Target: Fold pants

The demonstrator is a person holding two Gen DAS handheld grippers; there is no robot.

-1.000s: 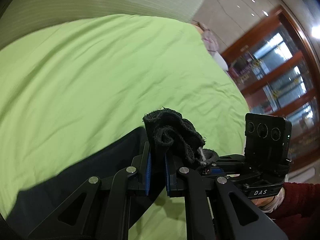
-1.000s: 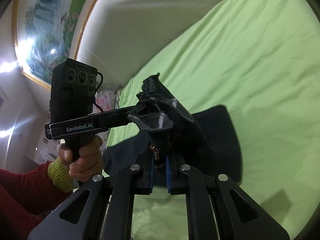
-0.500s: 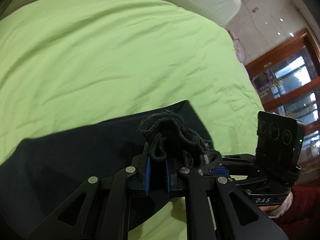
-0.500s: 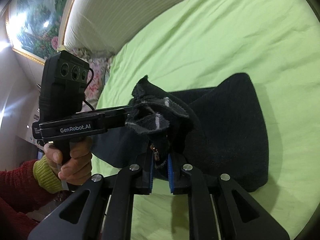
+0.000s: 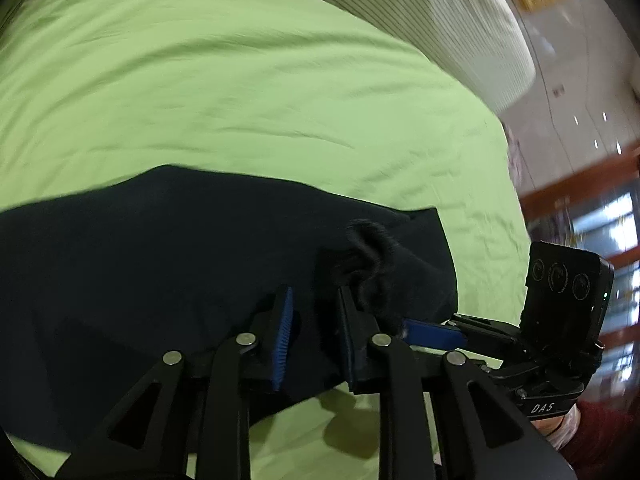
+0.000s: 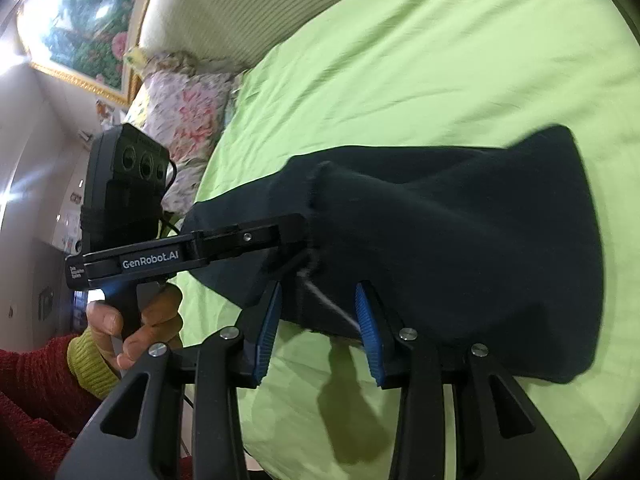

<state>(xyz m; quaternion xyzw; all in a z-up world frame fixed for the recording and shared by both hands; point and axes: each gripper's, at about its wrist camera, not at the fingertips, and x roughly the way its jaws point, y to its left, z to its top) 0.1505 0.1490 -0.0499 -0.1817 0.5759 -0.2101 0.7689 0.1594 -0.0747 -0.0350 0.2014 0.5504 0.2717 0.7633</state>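
Now both the left hand-held gripper (image 5: 314,334) and right hand-held gripper (image 6: 318,330) stand spread, freeing the dark pants (image 6: 460,248) to settle folded on the bed (image 5: 240,100).

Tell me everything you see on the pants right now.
The pants are dark, navy-black, of a soft, fleecy-looking cloth, lying folded over on the green bedsheet. A bunched edge sits raised just ahead of the left gripper. A pale strip, perhaps a drawstring, shows between the open jaws of the right gripper. Both grippers' jaws stand apart around the cloth; neither visibly pinches it.
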